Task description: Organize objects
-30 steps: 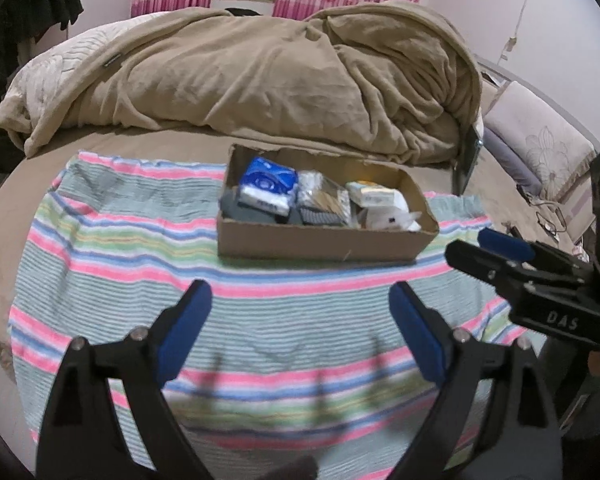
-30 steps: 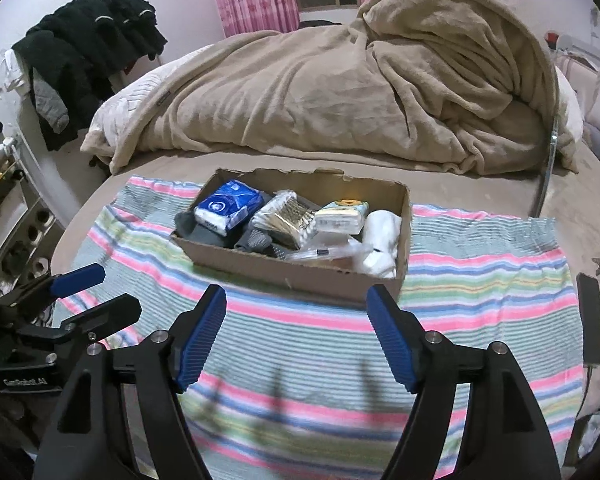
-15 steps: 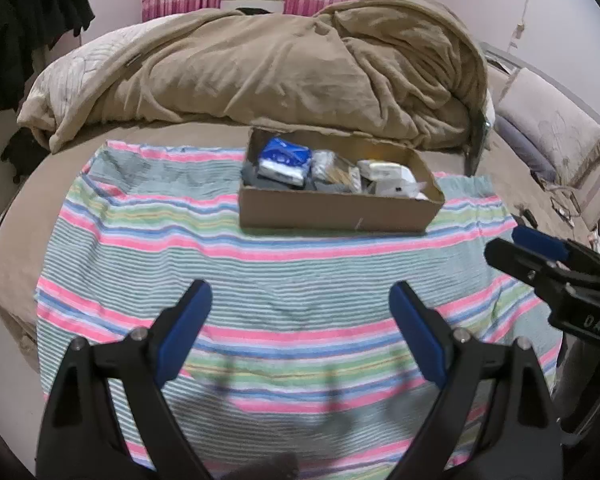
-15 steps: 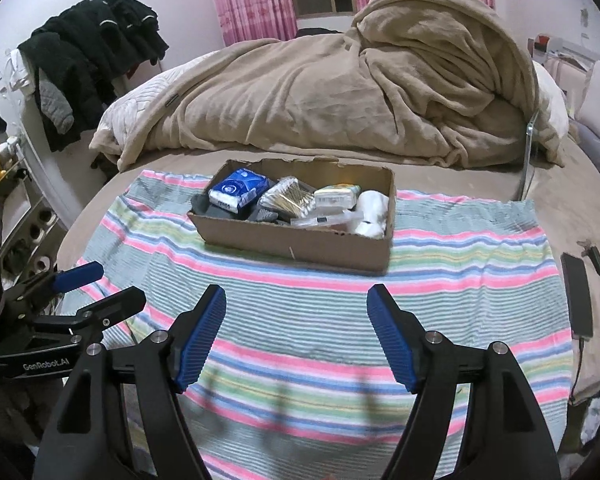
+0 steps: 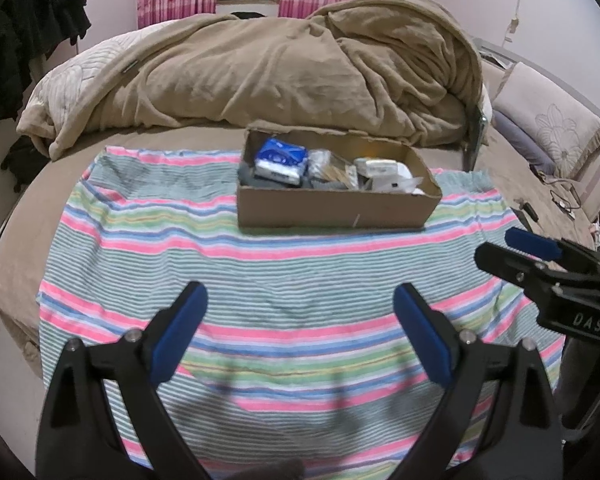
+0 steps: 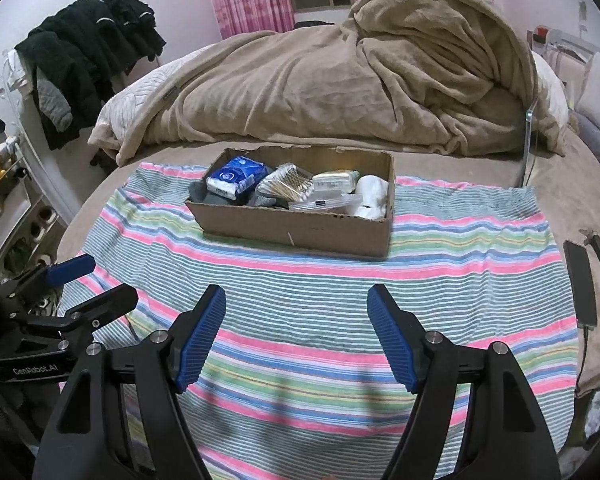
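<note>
1. A cardboard box [image 6: 296,216] sits on a striped towel [image 6: 340,292] spread over the bed [image 5: 32,216], toward the towel's far edge. A heaped beige blanket [image 6: 340,80] lies beyond it.

2. Inside the box, from left to right: a blue packet [image 6: 236,174] on something dark, a clear pack of cotton swabs [image 6: 286,188], a small white-and-yellow carton [image 6: 336,180], and a white bundle [image 6: 374,196] at the right end. A thin clear item lies along the near wall; what it is I cannot tell.

3. The towel around the box is bare in both views. To the right, off the towel, a phone [image 6: 580,280] lies on the bed.

4. The left tool [image 5: 300,320] is released, jaws wide apart, nothing between them. It hangs over the near half of the towel, well short of the box.

5. The right tool [image 6: 296,328] is likewise spread wide and holds nothing, also over the near towel. Each tool shows at the edge of the other's view, side by side.

6. Step in hand: this scene fits two stages. Either the items are already gathered in the box and the sorting is finished, or the box is full and its contents are about to be taken out and laid on the towel. The pictures do not settle which.

7. Any move into the box would call for a reach across the towel and a descent past the near wall. The soft packets would take a light pinch; the carton offers flat sides.
</note>
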